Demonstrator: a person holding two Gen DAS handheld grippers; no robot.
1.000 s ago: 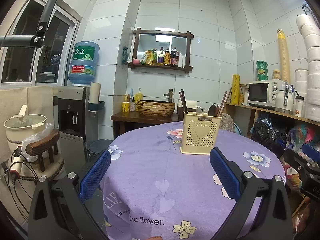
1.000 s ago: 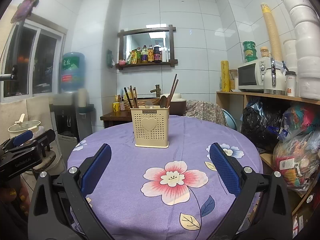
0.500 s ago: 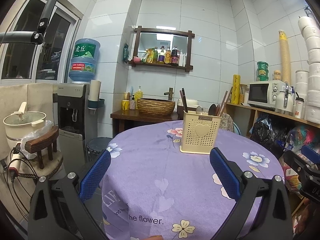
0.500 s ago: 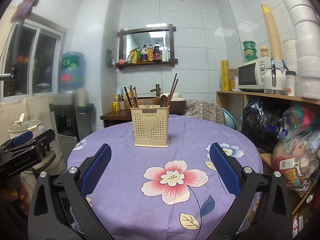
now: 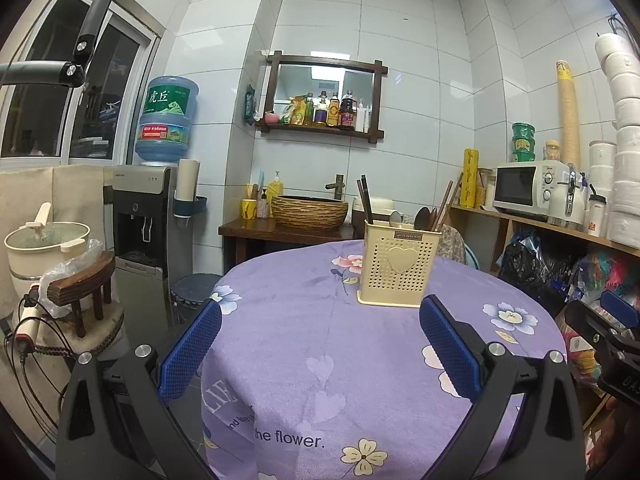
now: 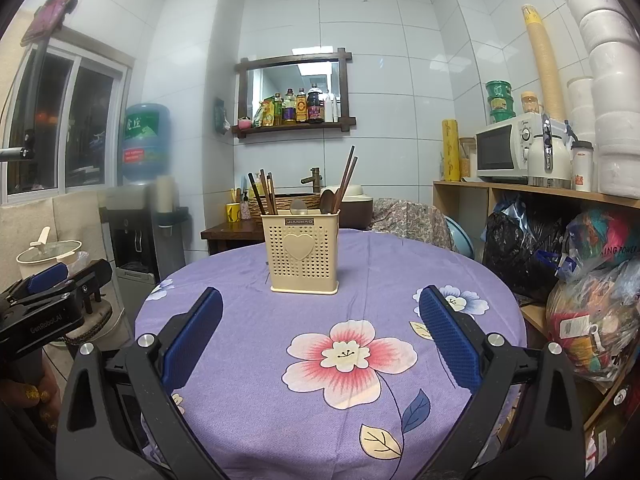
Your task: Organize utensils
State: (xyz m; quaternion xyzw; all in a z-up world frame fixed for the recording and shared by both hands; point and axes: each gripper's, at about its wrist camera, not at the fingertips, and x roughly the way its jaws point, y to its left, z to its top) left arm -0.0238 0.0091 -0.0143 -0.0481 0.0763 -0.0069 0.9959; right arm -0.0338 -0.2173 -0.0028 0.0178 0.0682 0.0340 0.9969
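Note:
A cream perforated utensil holder (image 5: 396, 266) with a heart on its front stands upright on the purple flowered tablecloth (image 5: 320, 352). It also shows in the right wrist view (image 6: 301, 255). Dark chopsticks (image 6: 264, 196), more chopsticks (image 6: 347, 178) and spoons (image 6: 326, 202) stand inside it. My left gripper (image 5: 320, 344) is open and empty, held back from the holder near the table's front. My right gripper (image 6: 320, 340) is open and empty, also short of the holder. The left gripper shows at the left edge of the right wrist view (image 6: 48, 300).
A water dispenser (image 5: 140, 240) and a stool with a pot (image 5: 44, 240) stand left of the table. Shelves with a microwave (image 6: 504, 148) and bags (image 6: 592, 312) stand on the right. A sink counter (image 5: 288, 228) is behind the table.
The left wrist view has tilted slightly upward. The holder and the right gripper have not visibly moved.

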